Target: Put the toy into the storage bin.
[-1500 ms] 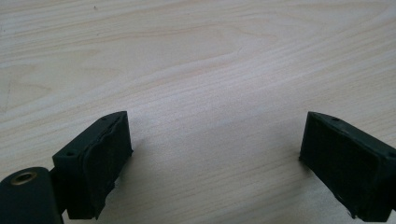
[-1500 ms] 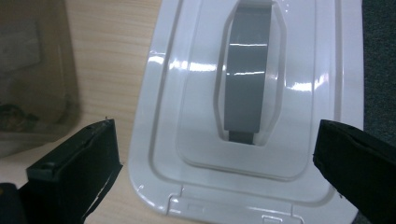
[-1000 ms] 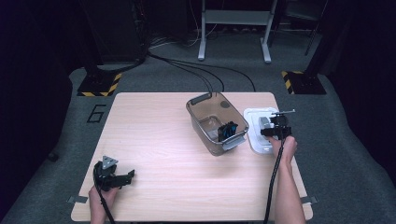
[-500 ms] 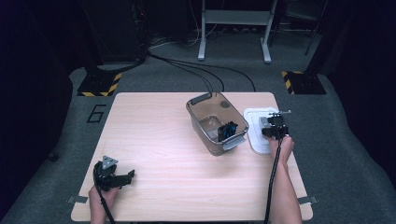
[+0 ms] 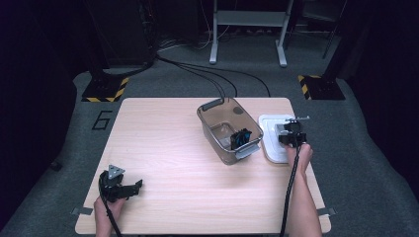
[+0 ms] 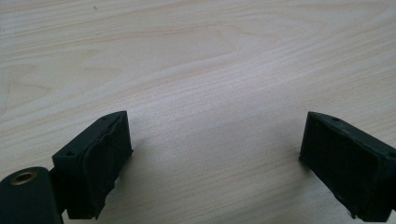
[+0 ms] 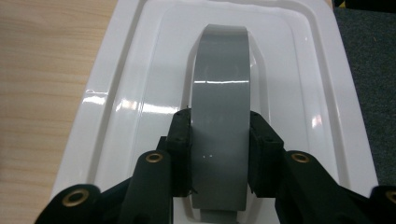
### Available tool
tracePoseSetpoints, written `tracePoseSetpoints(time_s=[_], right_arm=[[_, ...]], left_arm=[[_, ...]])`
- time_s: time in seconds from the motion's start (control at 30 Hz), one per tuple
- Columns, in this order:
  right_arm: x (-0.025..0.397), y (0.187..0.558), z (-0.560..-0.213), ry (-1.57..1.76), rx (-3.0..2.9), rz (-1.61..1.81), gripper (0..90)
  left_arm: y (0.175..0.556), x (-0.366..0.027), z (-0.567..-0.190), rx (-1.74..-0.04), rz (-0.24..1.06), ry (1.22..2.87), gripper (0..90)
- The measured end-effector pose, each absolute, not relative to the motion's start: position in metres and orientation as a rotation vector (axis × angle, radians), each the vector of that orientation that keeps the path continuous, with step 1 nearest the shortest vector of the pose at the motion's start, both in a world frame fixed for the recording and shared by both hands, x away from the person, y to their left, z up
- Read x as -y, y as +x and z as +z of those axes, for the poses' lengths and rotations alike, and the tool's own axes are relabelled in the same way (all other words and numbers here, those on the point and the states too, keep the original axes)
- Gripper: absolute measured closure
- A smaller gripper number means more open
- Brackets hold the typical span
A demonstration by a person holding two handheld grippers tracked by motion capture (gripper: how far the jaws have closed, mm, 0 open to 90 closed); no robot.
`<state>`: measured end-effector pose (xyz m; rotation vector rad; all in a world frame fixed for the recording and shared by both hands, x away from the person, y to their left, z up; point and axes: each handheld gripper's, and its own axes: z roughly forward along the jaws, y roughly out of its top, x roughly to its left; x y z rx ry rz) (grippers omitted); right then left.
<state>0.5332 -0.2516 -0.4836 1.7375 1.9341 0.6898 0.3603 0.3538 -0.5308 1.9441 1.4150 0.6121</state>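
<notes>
Lid handle [image 7: 219, 116]: a grey arched strap rising from the middle of the white lid; the right tool's jaws press on both its flanks, so it is the grip point.
White lid [image 7: 107, 84]: lies flat on the counter at the right edge, just beside the bin, its long side roughly parallel to the bin's wall; it is still off the bin, likely parked there so the bin stays open for loading.
Right tool [image 7: 219, 154]: clamped on the lid handle from above, jaws squared to the strap; in the high view it [image 5: 291, 134] sits over the lid's near half with the forearm reaching in from below.
Bin [image 5: 210, 129]: a smoky clear tub, turned at an angle near the counter's middle right, with a grey grip at its far end.
Bin contents [image 5: 240, 138]: a dark bundle with blue in it at the near end; what it is I cannot tell.
Left tool [image 5: 121, 187]: near the front left corner, well apart from bin and lid; its jaws stand wide apart over bare wood, gripping nothing, apparently waiting.
Counter [image 6: 196, 60]: pale wood grain.
Judged step: lifting the lid by its handle to cap the bin.
</notes>
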Motion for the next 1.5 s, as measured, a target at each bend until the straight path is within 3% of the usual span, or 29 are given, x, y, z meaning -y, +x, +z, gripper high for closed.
tracePoseSetpoints(time_s=[1.5], right_arm=[[0.257,0.497,-0.402,1.614,-1.958,0.732,66.8]], left_arm=[[0.360,-0.354,-0.530,-1.409,0.612,1.958,8.7]])
